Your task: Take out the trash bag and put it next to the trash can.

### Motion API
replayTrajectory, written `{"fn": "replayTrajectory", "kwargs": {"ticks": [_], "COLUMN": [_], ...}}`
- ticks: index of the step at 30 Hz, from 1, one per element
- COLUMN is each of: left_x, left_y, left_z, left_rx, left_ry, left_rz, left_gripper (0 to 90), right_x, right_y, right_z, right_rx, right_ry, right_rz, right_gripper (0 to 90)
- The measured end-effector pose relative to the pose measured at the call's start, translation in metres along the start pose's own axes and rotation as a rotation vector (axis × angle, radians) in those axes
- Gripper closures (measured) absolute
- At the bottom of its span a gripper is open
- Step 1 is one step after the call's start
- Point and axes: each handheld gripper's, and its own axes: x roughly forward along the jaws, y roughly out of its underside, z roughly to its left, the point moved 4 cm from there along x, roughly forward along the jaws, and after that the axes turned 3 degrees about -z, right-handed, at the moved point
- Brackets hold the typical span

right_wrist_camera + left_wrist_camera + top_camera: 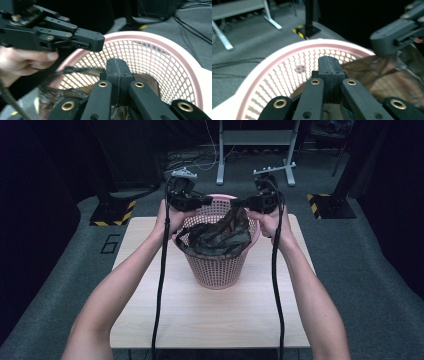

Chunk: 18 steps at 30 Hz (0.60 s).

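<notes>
A pink mesh basket (215, 270) stands on the far half of a light wooden table (210, 315). A dark, crinkled plastic bag (220, 237) lies inside it and drapes over the left rim. My right gripper (236, 203) hovers over the far rim, shut on a raised peak of the bag (372, 75). Facing it above the rim, my left gripper (208, 200) has its jaws shut with nothing visible between them. In the right gripper view my own shut jaws (116, 67) point into the basket (175, 50), with the left gripper (96, 42) at upper left and the bag (72, 93) below.
Grey carpet surrounds the table, with a "6" marked on the floor (111, 242) to the left. Two yellow-and-black striped bases (112, 212) (327, 205) flank the far end. A white metal frame (255, 137) stands behind. The table's near half is bare wood.
</notes>
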Motion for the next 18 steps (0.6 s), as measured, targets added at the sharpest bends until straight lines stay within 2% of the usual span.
{"fn": "replayTrajectory", "kwargs": {"ticks": [1, 2, 3, 4, 5, 7, 10, 12, 13, 16, 17, 18], "left_x": [0.003, 0.007, 0.01, 0.014, 0.017, 0.023, 0.034, 0.04, 0.044, 0.049, 0.049, 0.049], "left_y": [0.002, 0.004, 0.006, 0.007, 0.009, 0.01, 0.011, 0.012, 0.013, 0.015, 0.015, 0.014], "left_z": [-0.002, -0.004, -0.006, -0.007, -0.01, -0.015, -0.021, -0.024, -0.025, -0.03, -0.031, -0.031], "left_rx": [0.0, -0.001, -0.001, 0.0, 0.017, 0.033, 0.06, 0.073, 0.081, 0.102, 0.101, 0.098], "left_ry": [0.008, 0.019, 0.028, 0.037, 0.049, 0.072, 0.061, 0.045, 0.052, 0.066, 0.068, 0.067], "left_rz": [0.015, 0.04, 0.056, 0.071, 0.085, 0.083, 0.111, 0.117, 0.117, 0.122, 0.115, 0.113], "left_gripper": [90.0, 84.3, 75.0, 59.8, 50.7, 39.7, 32.2, 34.3, 38.9, 75.6, 85.1, 90.0], "right_x": [0.002, 0.004, 0.006, 0.007, 0.007, 0.008, 0.008, 0.008, 0.008, 0.006, 0.006, 0.005], "right_y": [0.001, 0.001, 0.0, 0.0, -0.001, -0.004, -0.009, -0.012, -0.014, -0.016, -0.016, -0.015], "right_z": [0.001, 0.003, 0.004, 0.005, 0.006, 0.009, 0.016, 0.021, 0.024, 0.03, 0.031, 0.03], "right_rx": [-0.012, -0.017, -0.021, -0.025, -0.022, -0.02, -0.034, -0.029, -0.031, -0.028, -0.026, -0.025], "right_ry": [0.019, 0.027, 0.037, 0.048, 0.048, 0.043, 0.033, 0.01, -0.004, -0.036, -0.042, -0.046], "right_rz": [0.014, 0.021, 0.023, 0.021, 0.017, 0.011, -0.002, -0.017, -0.023, -0.034, -0.039, -0.039], "right_gripper": [90.0, 90.0, 90.0, 90.0, 90.0, 90.0, 90.0, 90.0, 90.0, 90.0, 90.0, 90.0]}}
